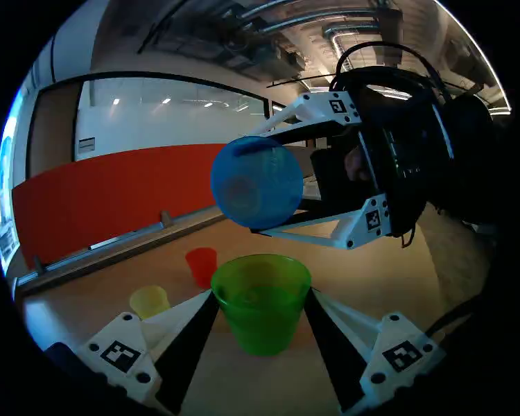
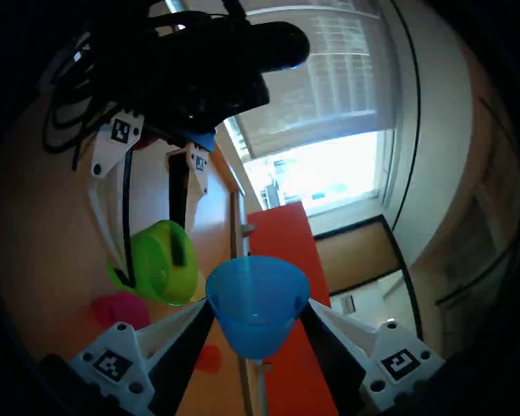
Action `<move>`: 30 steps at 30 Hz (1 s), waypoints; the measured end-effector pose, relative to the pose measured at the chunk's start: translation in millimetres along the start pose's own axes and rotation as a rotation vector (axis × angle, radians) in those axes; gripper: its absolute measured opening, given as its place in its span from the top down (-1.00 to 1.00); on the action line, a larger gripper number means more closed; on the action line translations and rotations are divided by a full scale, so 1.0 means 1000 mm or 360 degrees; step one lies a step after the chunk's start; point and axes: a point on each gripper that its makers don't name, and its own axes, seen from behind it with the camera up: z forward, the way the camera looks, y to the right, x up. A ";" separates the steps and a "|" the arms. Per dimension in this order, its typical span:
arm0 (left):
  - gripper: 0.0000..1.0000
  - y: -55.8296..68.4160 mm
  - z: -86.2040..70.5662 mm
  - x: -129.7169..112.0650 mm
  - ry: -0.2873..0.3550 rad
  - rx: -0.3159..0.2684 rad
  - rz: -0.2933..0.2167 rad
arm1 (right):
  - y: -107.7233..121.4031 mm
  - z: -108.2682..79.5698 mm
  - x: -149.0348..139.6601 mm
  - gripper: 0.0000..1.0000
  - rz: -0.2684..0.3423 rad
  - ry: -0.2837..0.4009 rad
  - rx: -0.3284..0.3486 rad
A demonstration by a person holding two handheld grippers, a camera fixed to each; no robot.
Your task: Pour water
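Note:
A green cup [image 1: 260, 305] stands upright between the fingers of my left gripper [image 1: 260, 295], which is shut on it just above the wooden table [image 1: 371, 277]. Directly above it hangs a blue cup [image 1: 256, 182], tipped over on its side. My right gripper [image 1: 256, 184] holds it from the right, with both white fingers [image 1: 308, 114] pressed on its sides. In the right gripper view the blue cup [image 2: 258, 305] sits clamped in my right gripper [image 2: 256, 305]. The green cup [image 2: 152, 262] shows just beyond it, in my left gripper [image 2: 152, 267]. I cannot make out any water.
A red cup [image 1: 202, 265] and a yellow cup [image 1: 150, 301] stand on the table behind the green one, to its left. A pink cup [image 2: 120, 308] stands close by the green cup. A red partition wall [image 1: 107, 194] runs along the table's far edge.

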 end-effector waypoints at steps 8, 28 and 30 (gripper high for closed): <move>-0.69 -0.002 -0.001 -0.001 -0.0005 0.0015 -0.0006 | -0.009 -0.009 -0.015 -0.76 0.0385 -0.0038 0.0001; -0.69 -0.030 -0.004 -0.010 -0.0040 0.0124 -0.0047 | -0.035 -0.028 -0.054 -0.76 0.1324 -0.0252 0.0088; -0.69 -0.032 -0.004 -0.013 -0.0048 0.0131 -0.0046 | -0.040 -0.031 -0.058 -0.76 0.1398 -0.0274 0.0105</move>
